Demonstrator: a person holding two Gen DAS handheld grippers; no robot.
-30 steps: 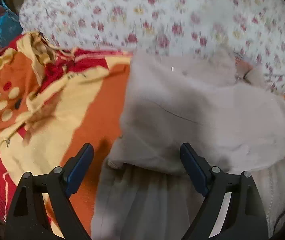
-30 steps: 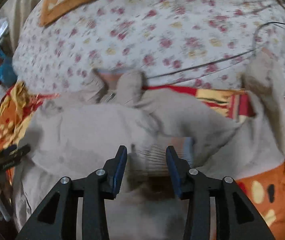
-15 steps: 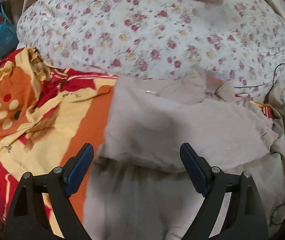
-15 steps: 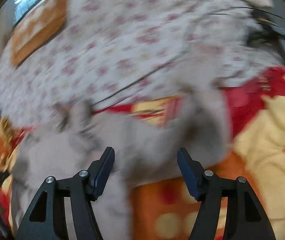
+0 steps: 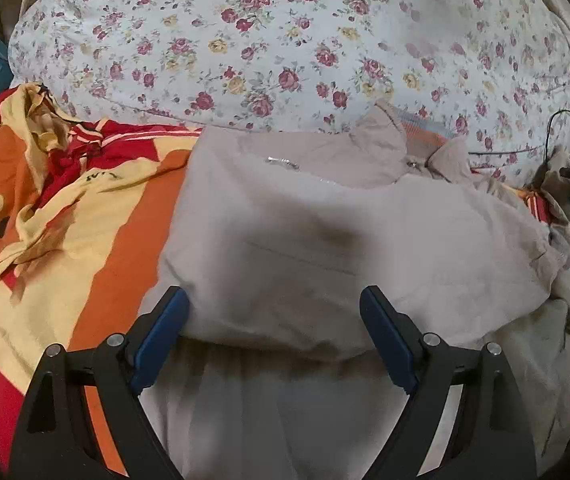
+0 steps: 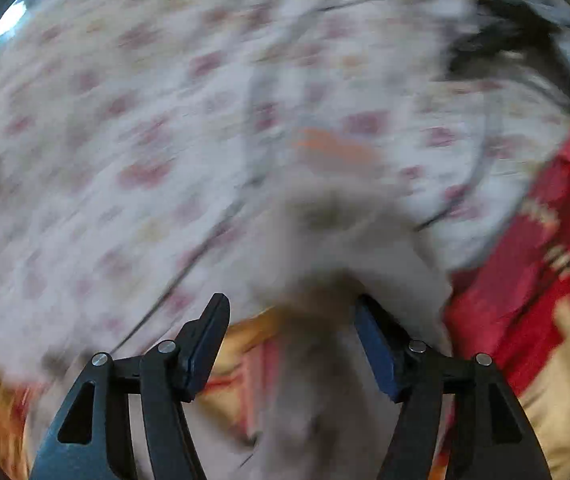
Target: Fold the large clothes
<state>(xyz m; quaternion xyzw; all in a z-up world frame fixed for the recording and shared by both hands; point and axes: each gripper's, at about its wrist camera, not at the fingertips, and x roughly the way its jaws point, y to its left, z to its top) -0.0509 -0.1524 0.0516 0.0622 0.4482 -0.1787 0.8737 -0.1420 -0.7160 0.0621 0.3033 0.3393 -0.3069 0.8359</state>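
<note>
Beige jacket (image 5: 325, 248) lies partly folded on the orange bedspread (image 5: 97, 248), collar toward twelve o'clock. Left gripper (image 5: 275, 336) hovers with jaws wide, empty; right gripper (image 6: 291, 344), jaws wide too, heads for the loose sleeve (image 6: 337, 240), probably the next fold.

Beige jacket (image 5: 325, 240) lying partly folded, rumpled, on bed.

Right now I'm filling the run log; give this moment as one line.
left hand-held gripper: open, over beige garment | right hand-held gripper: open, view blurred | fold: unfinished
</note>
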